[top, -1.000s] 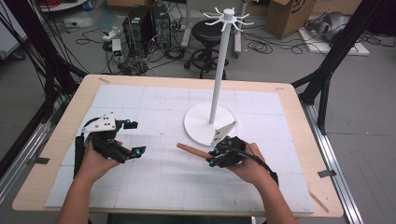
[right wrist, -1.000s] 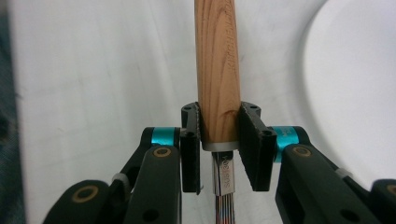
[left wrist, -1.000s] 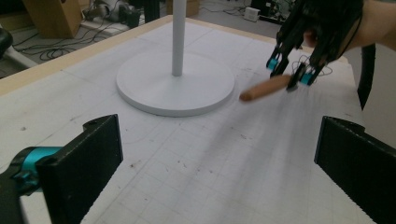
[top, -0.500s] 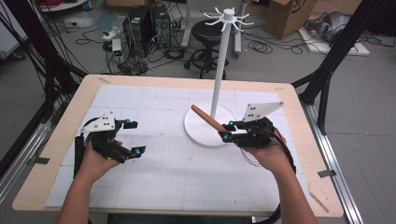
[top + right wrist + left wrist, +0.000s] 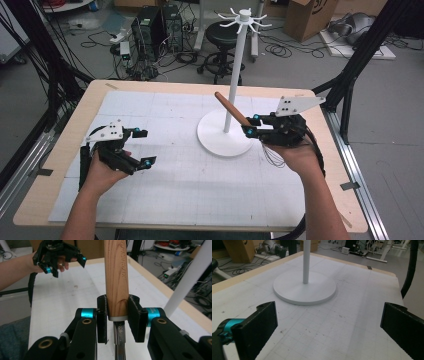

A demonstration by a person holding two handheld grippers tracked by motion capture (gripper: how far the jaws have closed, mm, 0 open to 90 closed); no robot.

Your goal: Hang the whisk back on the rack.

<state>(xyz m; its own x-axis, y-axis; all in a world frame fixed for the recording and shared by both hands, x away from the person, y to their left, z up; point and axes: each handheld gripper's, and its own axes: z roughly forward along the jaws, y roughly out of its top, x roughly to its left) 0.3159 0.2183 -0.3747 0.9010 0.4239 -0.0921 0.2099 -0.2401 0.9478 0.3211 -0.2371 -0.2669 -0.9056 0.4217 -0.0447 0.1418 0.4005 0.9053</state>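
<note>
The right gripper (image 5: 251, 124) has its fingers (image 5: 135, 315) clamped on the wooden handle (image 5: 116, 277) near its metal collar — raised off the worktop (image 5: 190, 185), just right of the white stand (image 5: 229, 131). Its long axis slants up, far and left. The left gripper (image 5: 142, 147) hovers near-left, fingers wide apart — nothing between them.

Wooden handle (image 5: 116, 277): burned-in "KITCHEN…", rest unreadable.

The high view is looking forward and down over the table (image 5: 60, 210) from its near edge. The left gripper view is skimming low toward the white stand (image 5: 305, 287), shared with the high view (image 5: 224, 132). The right gripper view is sitting very close, probably facing the left edge.
</note>
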